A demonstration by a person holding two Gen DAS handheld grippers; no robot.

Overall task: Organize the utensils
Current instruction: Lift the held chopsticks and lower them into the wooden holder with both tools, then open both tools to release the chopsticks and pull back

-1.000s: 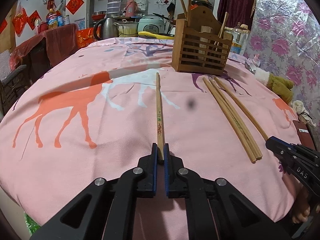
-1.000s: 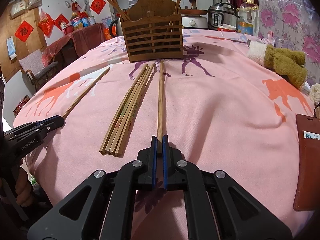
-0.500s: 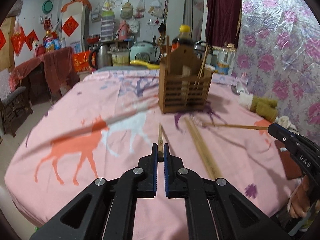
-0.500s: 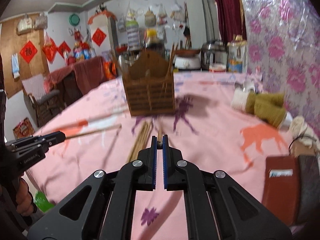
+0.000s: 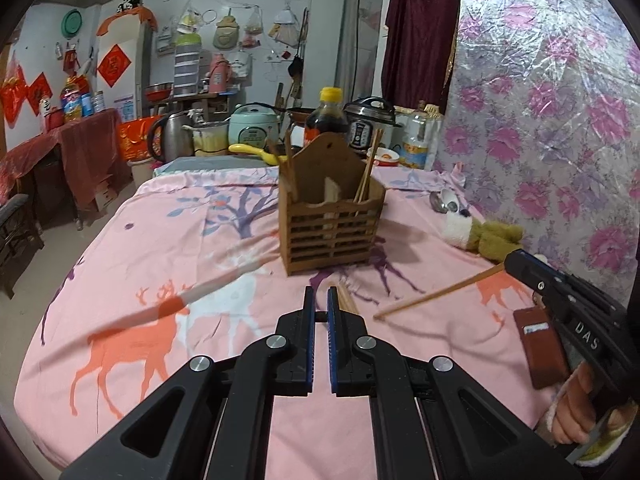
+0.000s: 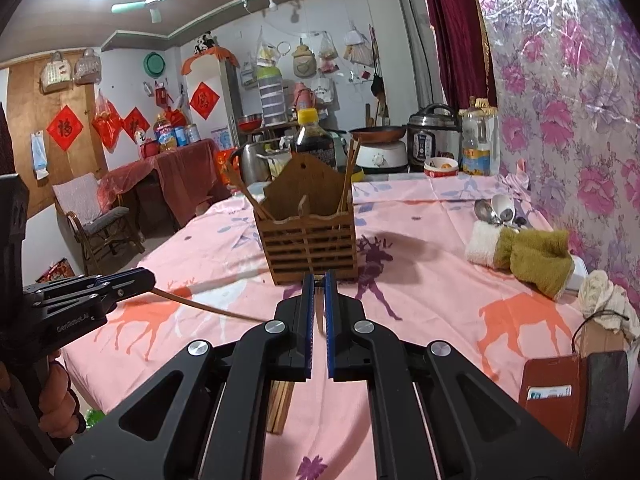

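A thin wooden chopstick [image 5: 436, 292] was clamped in the right gripper [image 6: 319, 312], another [image 6: 208, 308] in the left gripper [image 5: 319, 316], both held level short of the slatted wooden holder [image 6: 308, 248] ahead.

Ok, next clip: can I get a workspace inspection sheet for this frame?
Surface: pink deer-print tablecloth over the table.
Job's things: wooden holder upright, with stored chopsticks inside; loose chopsticks lying in front of it.
Clutter: folded towels, spoons, brown wallet, sauce bottle behind the holder.
Grippers: left claw shut on left chopstick; right claw shut on right chopstick.
Cables: one thin dark cord near the wallet.
Surroundings: rice cooker, kettle, chair, floral wall covering.
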